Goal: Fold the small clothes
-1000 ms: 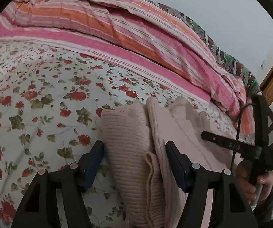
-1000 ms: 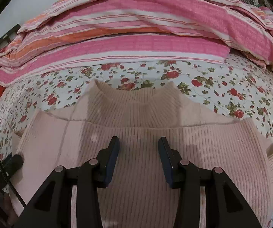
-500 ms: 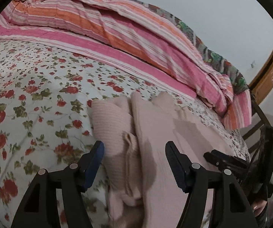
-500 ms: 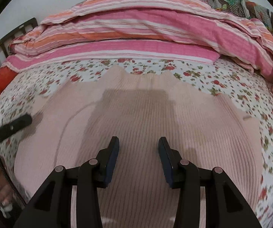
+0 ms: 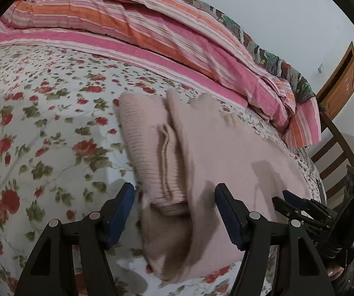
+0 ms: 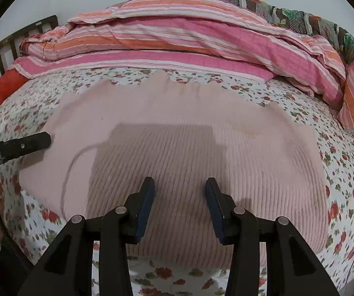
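Pink sweater point(image 6: 182, 148) lay flat on the floral bed point(image 6: 344, 172), long axis crosswise, neck toward the striped quilt point(image 6: 177, 37); left gripper point(image 5: 174, 212) and right gripper point(image 6: 179, 207) both gaped empty

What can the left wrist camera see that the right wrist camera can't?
Only the left wrist view shows the wooden chair, the brown door and the sweater's folded sleeve cuff. Only the right wrist view shows the dark headboard and something red-orange beside it. Both show the pink sweater, flowered sheet, striped quilt and open fingers.
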A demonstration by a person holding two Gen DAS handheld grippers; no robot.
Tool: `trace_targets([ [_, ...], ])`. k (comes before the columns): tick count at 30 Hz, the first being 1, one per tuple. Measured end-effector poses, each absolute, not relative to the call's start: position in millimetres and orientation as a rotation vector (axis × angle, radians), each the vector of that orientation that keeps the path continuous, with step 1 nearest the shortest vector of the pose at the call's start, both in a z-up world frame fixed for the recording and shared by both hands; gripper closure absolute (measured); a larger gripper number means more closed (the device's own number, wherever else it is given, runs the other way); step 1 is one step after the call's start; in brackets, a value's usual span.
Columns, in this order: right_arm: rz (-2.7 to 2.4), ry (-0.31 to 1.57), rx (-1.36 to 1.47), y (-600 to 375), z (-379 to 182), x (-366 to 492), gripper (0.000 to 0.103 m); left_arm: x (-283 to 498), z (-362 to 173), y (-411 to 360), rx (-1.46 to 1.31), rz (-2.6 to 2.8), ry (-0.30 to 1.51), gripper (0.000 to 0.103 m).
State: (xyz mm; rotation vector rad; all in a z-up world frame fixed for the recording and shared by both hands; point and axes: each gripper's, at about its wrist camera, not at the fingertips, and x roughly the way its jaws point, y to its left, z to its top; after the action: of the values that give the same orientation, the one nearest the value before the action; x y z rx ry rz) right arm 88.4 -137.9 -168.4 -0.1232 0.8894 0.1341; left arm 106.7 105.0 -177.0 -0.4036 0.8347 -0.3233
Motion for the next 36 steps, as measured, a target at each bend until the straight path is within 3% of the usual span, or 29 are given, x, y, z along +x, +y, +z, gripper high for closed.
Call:
trace_targets([
  [19,0.15,0.784,-0.127,-137.2,-189.4,81.0,0.056,133.9,-189.5,90.3,-0.393,-0.308,0.792,0.037],
  [27,0.242,0.808,-0.125,-146.7,-169.5,77.4,0.056,116.1,-187.5,90.8,-0.431,-0.317,0.817,0.038],
  [32,0.21,0.666,-0.218,-170.0,-131.6,78.7,0.054,121.4,-184.8,99.6,-0.529,-0.272,0.826,0.073],
  [36,0.161,0.641,-0.063,-225.9,-120.9,88.1,0.051,123.2,-166.2,93.5,-0.523,-0.237,0.808,0.078],
])
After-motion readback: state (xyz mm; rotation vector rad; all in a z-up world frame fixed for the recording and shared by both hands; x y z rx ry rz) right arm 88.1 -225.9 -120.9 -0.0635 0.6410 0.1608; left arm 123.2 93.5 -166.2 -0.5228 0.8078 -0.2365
